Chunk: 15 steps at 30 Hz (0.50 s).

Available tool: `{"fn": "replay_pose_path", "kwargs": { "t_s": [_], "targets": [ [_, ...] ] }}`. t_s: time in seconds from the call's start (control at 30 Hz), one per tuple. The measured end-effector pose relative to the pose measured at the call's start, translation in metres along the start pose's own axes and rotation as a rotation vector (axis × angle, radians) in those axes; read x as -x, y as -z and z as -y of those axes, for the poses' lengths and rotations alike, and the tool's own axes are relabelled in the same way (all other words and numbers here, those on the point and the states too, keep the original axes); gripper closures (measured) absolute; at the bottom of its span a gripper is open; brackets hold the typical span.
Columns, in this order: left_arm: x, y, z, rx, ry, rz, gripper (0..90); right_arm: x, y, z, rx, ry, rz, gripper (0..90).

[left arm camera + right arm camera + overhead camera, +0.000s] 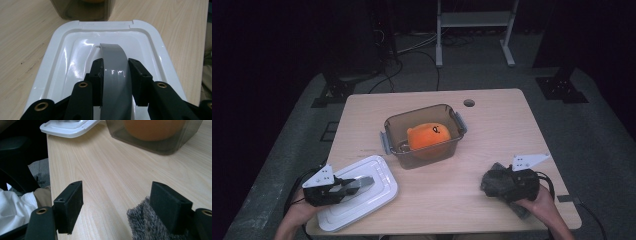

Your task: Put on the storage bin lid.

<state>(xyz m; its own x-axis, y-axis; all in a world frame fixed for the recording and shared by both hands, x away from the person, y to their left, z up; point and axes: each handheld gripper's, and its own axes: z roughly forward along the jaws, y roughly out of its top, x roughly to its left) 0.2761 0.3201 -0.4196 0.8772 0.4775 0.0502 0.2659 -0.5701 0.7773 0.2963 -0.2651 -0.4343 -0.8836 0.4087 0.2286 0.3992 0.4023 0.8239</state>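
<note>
A white lid [382, 187] lies flat at the table's near left corner. My left gripper [362, 184] is shut on the lid's arched grey handle [115, 62], with one black pad on each side of it [115, 72]. A smoky transparent container [452, 117] stands mid-table with an orange plush-like object [428, 136] inside. At the near right, my right gripper [499, 181] rests low over the table with its jaws wide apart [120, 200]. A dark grey fluffy cloth [142, 222] lies against its right jaw, and no pad presses on it.
The container [155, 142] with its grey side latches sits just beyond the lid [75, 47]. A round cable hole [469, 103] is near the table's far edge. Bare wood [100, 170] lies between the two grippers. Dark stands and cables are on the floor behind.
</note>
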Motion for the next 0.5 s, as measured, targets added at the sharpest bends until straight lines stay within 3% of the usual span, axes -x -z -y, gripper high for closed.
{"fn": "replay_pose_path", "kwargs": {
  "t_s": [0.5],
  "targets": [
    [0.002, 0.028, -0.007, 0.014, -0.001, -0.026, 66.6, 0.0, -0.001, 0.0, -0.002, -0.002, 0.002, 25.9]
  ]
}}
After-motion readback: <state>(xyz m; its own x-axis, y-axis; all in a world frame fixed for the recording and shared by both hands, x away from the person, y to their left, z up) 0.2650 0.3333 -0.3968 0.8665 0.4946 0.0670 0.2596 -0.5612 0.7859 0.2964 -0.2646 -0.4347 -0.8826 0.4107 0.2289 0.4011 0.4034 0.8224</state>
